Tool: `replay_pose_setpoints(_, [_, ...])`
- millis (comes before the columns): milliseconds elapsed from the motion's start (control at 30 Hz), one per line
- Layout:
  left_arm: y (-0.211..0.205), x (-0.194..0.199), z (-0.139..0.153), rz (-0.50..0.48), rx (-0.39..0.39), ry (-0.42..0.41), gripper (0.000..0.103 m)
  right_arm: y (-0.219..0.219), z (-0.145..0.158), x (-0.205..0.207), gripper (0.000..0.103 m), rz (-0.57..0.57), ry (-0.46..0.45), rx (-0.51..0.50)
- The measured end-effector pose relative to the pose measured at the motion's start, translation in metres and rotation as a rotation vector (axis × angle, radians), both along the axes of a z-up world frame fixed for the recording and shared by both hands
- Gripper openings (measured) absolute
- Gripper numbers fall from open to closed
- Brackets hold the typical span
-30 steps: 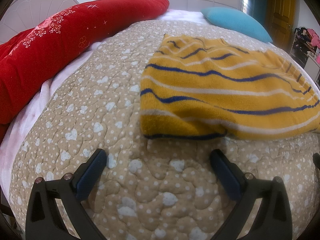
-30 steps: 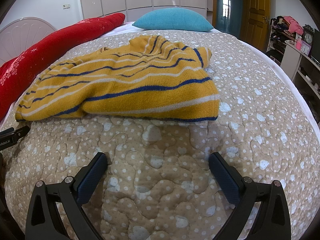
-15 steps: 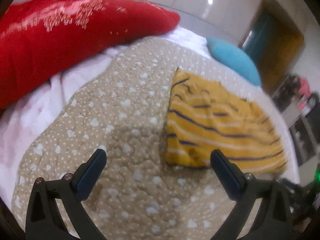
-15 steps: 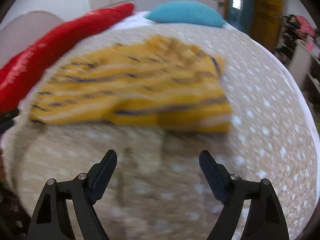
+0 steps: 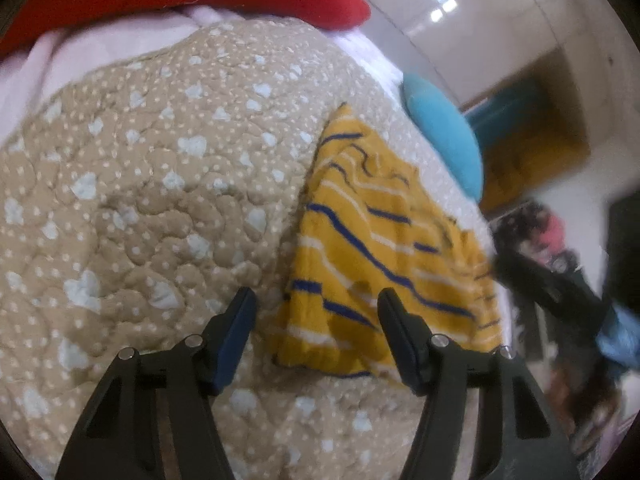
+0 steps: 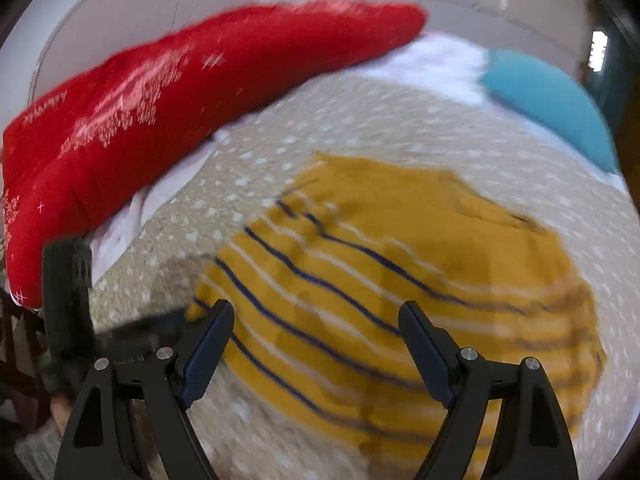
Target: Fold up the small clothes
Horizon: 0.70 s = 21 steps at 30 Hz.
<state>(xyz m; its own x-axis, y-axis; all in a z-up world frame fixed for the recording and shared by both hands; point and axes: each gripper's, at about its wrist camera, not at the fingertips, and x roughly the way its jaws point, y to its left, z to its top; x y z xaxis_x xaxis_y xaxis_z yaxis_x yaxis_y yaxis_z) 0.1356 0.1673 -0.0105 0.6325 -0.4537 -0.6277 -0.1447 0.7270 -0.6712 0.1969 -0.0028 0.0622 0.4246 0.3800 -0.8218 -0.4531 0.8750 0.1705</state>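
looking over the beige quilted bedspread dotted with white hearts (image 5: 160, 184), i see the mustard-yellow knit sweater with navy and white stripes (image 5: 372, 248) lying flat on it, near the long red bolster (image 6: 160, 120) and teal pillow (image 6: 552, 108). my left gripper (image 5: 316, 320) is closing, its jaws framing the sweater's near corner without pressing it; my right gripper (image 6: 316, 336) hangs spread and empty above the sweater.

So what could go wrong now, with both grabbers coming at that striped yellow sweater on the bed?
The left gripper is closing near the sweater corner; it might pinch the quilt too, or catch only the top knit layer. The open right gripper hovers over blurred fabric, so its aim may be off. The sweater already lies bunched, so lifting one edge could drag the rest crooked.
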Motion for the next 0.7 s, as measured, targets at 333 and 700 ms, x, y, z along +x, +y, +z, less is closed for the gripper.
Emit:
replay_pose_setpoints(333, [0.009, -0.012, -0.012, 0.042, -0.107, 0.009, 0.016, 0.124, -0.061, 0.086, 0.088, 0.016, 0.203, -0.342])
replay_pose_setpoints(700, [0.023, -0.059, 0.011, 0.111, -0.039, 0.010, 0.042, 0.160, -0.076, 0.062, 0.022, -0.046, 0.045, -0.572])
